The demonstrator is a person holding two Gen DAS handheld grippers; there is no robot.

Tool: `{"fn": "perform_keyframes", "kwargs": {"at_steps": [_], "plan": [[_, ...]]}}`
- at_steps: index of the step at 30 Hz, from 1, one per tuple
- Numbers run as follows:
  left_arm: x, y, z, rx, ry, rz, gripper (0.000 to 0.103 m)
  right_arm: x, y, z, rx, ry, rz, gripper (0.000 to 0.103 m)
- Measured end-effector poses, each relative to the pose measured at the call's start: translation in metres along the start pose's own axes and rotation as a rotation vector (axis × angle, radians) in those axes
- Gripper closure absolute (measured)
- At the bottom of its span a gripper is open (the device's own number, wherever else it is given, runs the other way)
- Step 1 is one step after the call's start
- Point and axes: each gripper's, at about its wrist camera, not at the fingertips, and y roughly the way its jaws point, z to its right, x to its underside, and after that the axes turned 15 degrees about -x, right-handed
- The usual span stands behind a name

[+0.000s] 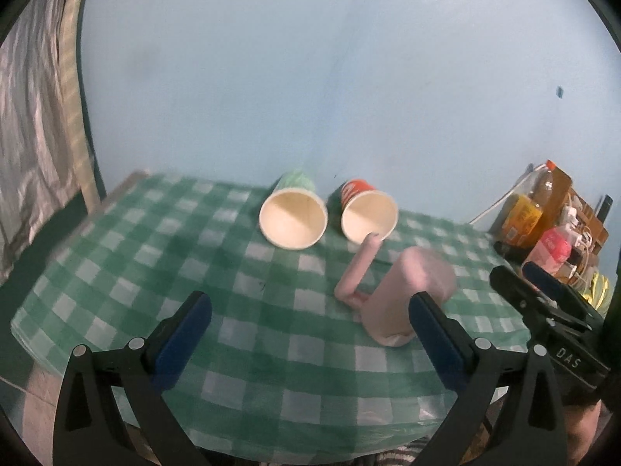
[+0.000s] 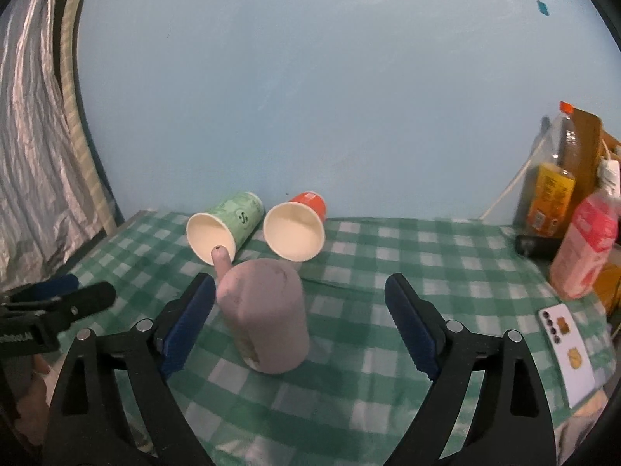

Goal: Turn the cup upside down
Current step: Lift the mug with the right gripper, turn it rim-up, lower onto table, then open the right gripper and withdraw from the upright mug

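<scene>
A pink handled cup [image 1: 403,295] [image 2: 268,314] stands upside down on the green checked tablecloth [image 1: 240,279] [image 2: 388,272], its handle [image 1: 359,272] pointing left and back. My left gripper [image 1: 310,334] is open and empty, with the cup just inside its right finger. My right gripper [image 2: 300,318] is open around the cup without touching it. It shows at the right edge of the left wrist view [image 1: 543,291]. A green paper cup [image 1: 294,209] [image 2: 223,229] and an orange paper cup [image 1: 366,209] [image 2: 297,227] lie on their sides at the back.
Bottles and a pink carton [image 2: 582,244] [image 1: 551,248] stand at the table's right end, beside cables and a box. A white phone [image 2: 566,353] lies near the right front edge. A blue wall [image 2: 310,97] runs behind the table; a curtain [image 2: 31,136] hangs at left.
</scene>
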Motion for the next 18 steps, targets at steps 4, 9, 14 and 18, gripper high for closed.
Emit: {"fn": "perform_keyframes", "kwargs": {"at_steps": [4, 9, 14, 18], "plan": [[0.0, -0.022, 0.008, -0.012, 0.044, 0.084, 0.0, 0.002, -0.014, 0.006, 0.009, 0.022, 0.004, 0.015], [0.003, -0.039, 0.02, 0.009, 0.078, 0.146, 0.0, 0.004, -0.031, 0.009, 0.023, 0.027, 0.019, 0.015], [0.007, -0.05, 0.037, -0.014, 0.14, 0.153, 0.0, 0.005, -0.037, 0.008, 0.036, 0.023, 0.015, 0.015], [0.009, -0.054, 0.042, 0.005, 0.138, 0.151, 0.0, 0.005, -0.04, 0.006, 0.041, 0.019, 0.016, 0.015]]}}
